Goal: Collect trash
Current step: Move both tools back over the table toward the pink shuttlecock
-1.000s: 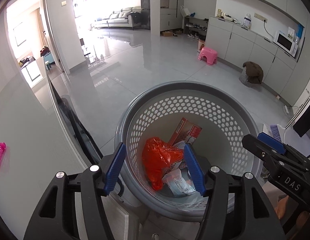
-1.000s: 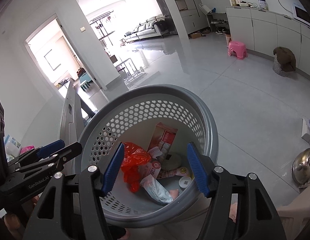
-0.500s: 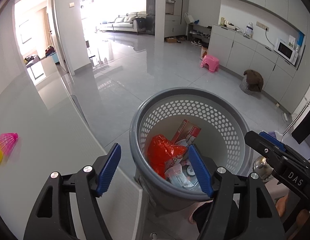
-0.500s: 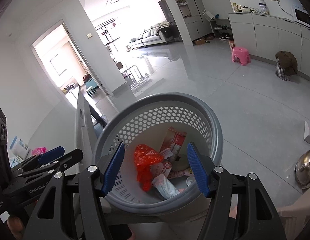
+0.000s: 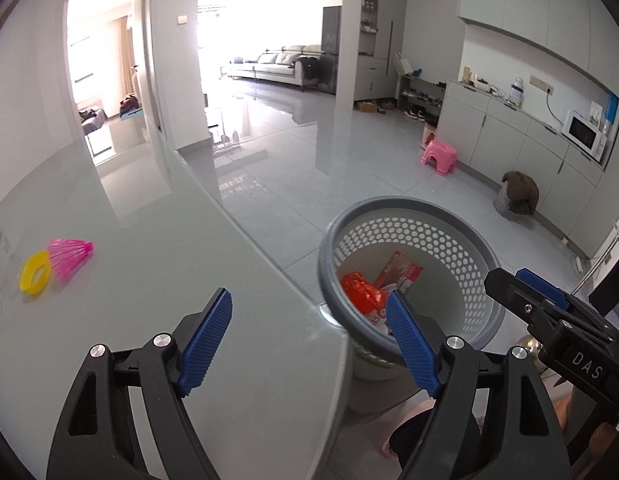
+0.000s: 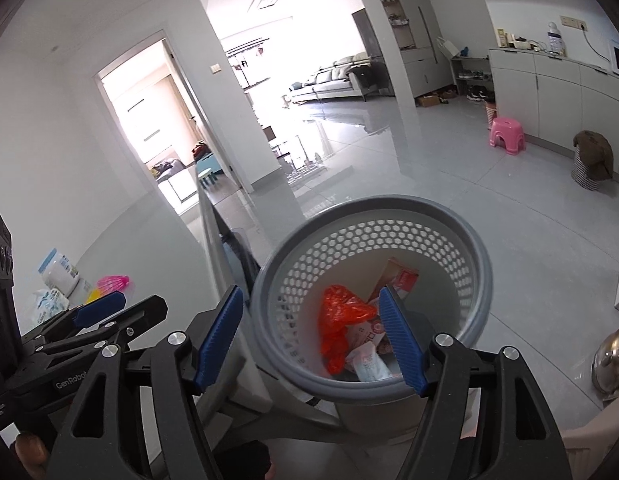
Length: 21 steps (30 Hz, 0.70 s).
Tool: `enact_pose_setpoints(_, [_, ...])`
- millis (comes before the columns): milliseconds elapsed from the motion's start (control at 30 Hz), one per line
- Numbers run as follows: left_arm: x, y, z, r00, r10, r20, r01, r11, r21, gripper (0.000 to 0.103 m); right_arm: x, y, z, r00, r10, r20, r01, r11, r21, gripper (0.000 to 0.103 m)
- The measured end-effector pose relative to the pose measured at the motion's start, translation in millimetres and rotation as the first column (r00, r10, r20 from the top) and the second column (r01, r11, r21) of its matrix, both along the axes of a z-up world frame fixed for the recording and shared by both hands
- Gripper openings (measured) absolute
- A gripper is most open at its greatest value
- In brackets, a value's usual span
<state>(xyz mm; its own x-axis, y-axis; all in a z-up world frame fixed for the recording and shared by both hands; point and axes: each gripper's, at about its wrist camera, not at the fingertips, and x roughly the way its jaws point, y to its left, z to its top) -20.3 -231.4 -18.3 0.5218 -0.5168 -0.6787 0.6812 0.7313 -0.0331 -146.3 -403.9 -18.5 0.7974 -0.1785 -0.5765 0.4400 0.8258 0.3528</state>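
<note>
A grey perforated waste basket [image 5: 425,216] stands on the floor beside the table; it also shows in the right wrist view [image 6: 389,212]. Inside lie a red plastic bag [image 6: 341,320], a red-and-white carton [image 5: 401,272] and crumpled wrappers [image 6: 369,364]. My left gripper [image 5: 309,340] is open and empty over the grey table's corner [image 5: 269,360]. My right gripper [image 6: 309,336] is open and empty above the basket's near rim. A pink shuttlecock [image 5: 71,258] and a yellow ring [image 5: 34,278] lie on the table at the left.
A white tub [image 6: 61,274] and a plastic packet [image 6: 49,304] sit on the table's left side. On the floor are a pink stool [image 5: 439,156], a covered striped basket [image 5: 517,196] and a metal kettle [image 6: 613,360]. Cabinets line the right wall.
Both grippers have pulled up and back from the basket. The left one has swung left over the table, bringing the shuttlecock and yellow ring into view. Both stay open.
</note>
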Motion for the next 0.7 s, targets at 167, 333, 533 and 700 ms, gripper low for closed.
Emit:
enact_pose_setpoints(167, [10.0,37.7,5.1,0.997,0.081,0.011,-0.08,0.997,-0.015,0.08,19.6,24.8,6.0,0.998,0.07,-0.002,-0.07,0.997,-0.013,0.069])
enact_pose_setpoints(333, [28.6,81.0,8.7,0.98,0.2,0.015,-0.199,0.98,-0.028,0.082,51.3,55.5,9.3,0.985,0.172,-0.013,-0.172,0.985,-0.026,0.07])
enact_pose_setpoints(533, [53.7,142.0,1.4,0.936,0.351,0.004,-0.351,0.936,-0.022,0.082,104.8,100.3,7.9,0.948,0.316,-0.04,-0.317,0.948,-0.027,0.07])
enact_pose_setpoints(700, [77.2,191.6,-8.1,0.881,0.472,-0.028,-0.472,0.881,-0.004,0.082,150.7,140.0,5.3,0.899,0.434,-0.062,-0.436,0.9,-0.027,0.07])
